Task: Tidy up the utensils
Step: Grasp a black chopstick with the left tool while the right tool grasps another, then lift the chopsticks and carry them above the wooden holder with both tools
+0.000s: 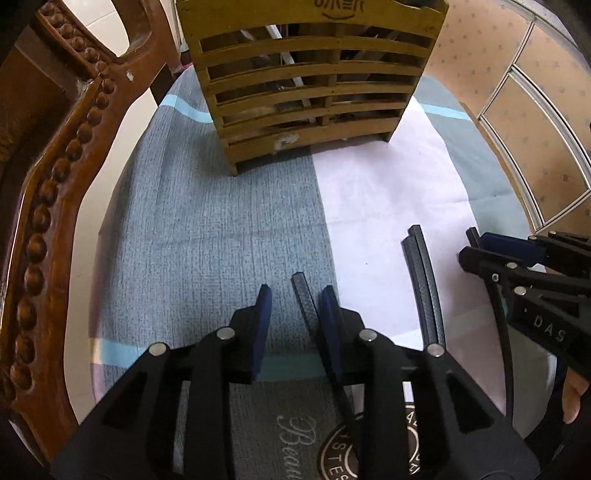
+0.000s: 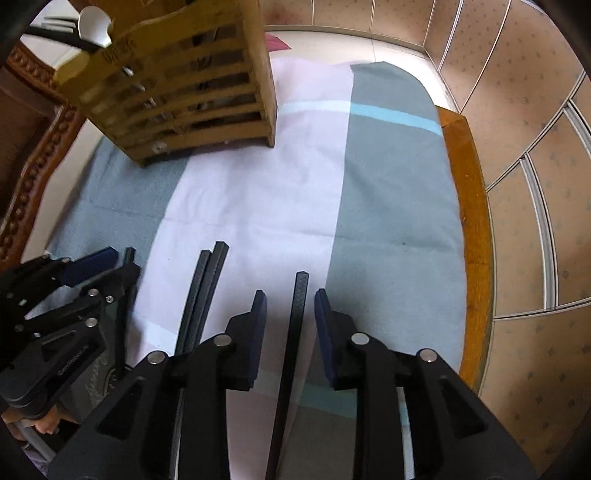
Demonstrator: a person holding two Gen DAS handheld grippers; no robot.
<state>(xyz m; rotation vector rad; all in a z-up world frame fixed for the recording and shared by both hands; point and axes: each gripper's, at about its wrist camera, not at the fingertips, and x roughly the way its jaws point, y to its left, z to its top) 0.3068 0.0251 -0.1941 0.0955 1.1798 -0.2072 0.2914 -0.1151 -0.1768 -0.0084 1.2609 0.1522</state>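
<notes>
Both pairs of fingers stand slightly spread, each with a dark chopstick between the pads but not pinched. On the left gripper [image 1: 295, 295], the blue pads [image 1: 330, 314] leave a gap; the left chopstick [image 1: 304, 299] lies close against the right-hand pad, and whether it touches I cannot tell. On the right gripper [image 2: 290, 299], the right chopstick [image 2: 295, 325] runs down the gap, clear of both pads.

Four chopsticks show in all: one in each gripper, and a pair [image 1: 424, 288] lying side by side on the cloth [image 1: 207, 229] between the two grippers. One slatted wooden holder [image 1: 310, 85] stands upright at the far end of the cloth; it holds a white spoon [image 2: 94, 24] and some dark utensils too blurred to count. A carved wooden chair [image 1: 62, 177] stands beside the table on the left.

Both grippers point steeply down at the cloth, side by side, near one another. Part of a hand [image 1: 572, 398] shows behind the right gripper, at the edge of the left view.
</notes>
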